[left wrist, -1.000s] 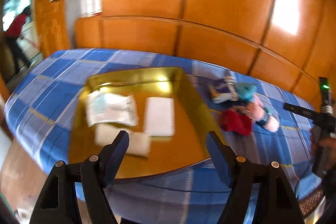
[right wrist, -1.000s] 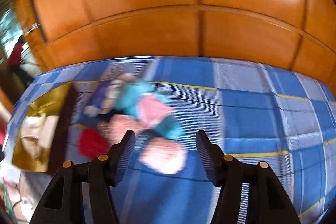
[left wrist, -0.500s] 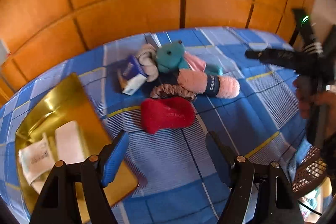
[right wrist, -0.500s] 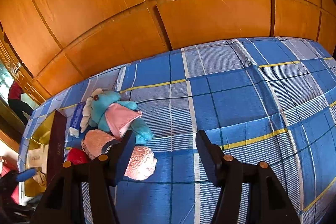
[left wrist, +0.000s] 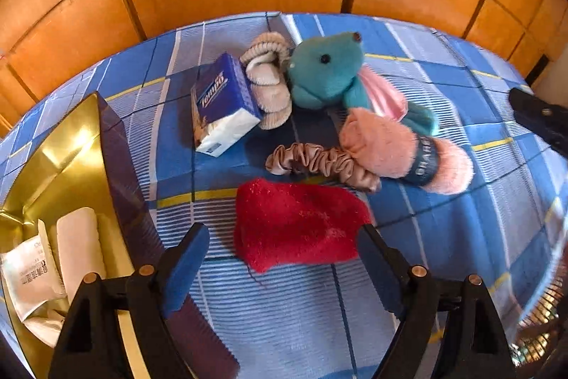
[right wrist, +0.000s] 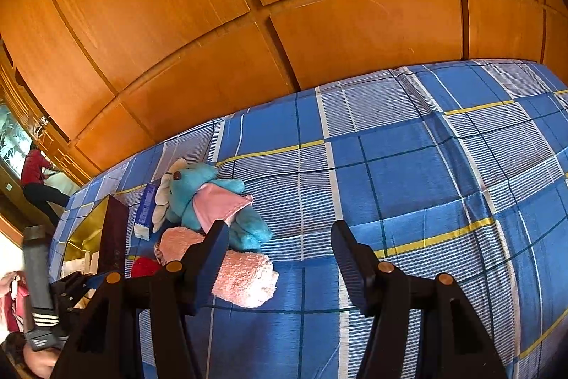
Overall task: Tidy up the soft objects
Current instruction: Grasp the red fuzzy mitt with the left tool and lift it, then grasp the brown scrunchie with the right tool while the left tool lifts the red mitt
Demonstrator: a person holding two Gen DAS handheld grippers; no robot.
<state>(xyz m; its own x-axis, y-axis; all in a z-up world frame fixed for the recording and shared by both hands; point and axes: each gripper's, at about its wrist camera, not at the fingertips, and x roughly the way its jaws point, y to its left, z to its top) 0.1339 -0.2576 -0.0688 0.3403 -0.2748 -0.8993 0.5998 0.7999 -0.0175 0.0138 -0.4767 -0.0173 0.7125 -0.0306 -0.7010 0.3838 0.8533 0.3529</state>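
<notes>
Left gripper (left wrist: 280,254) fingers spread wide, holding nothing, either side of the red fuzzy cloth (left wrist: 298,224), which lies flat on the bed (left wrist: 461,237); can't tell if the tips touch it. Right gripper (right wrist: 278,254) also wide open and empty, over bare blue plaid sheet, well to the right of the pile. Soft items sit in one cluster near the bed's left edge: beyond the red cloth, a satin beige scrunchie (left wrist: 319,162), ruffled, touching a pink fluffy rolled towel (left wrist: 401,151) with a dark band round its middle. Behind those, a teal plush toy (left wrist: 328,70) with a pink fabric piece, lying on its side, head against a bundled beige ribbed sock (left wrist: 269,84). A blue Tempo tissue pack (left wrist: 223,102), soft rectangular block, leans against the sock. At the left edge I see a gold-lined box (left wrist: 53,158), shiny foil-like interior, dark outer wall, with a white flat packet with print (left wrist: 28,276) and a white rolled cloth (left wrist: 78,247) side by side inside. Glossy orange wood panels (right wrist: 284,6) back the bed.
</notes>
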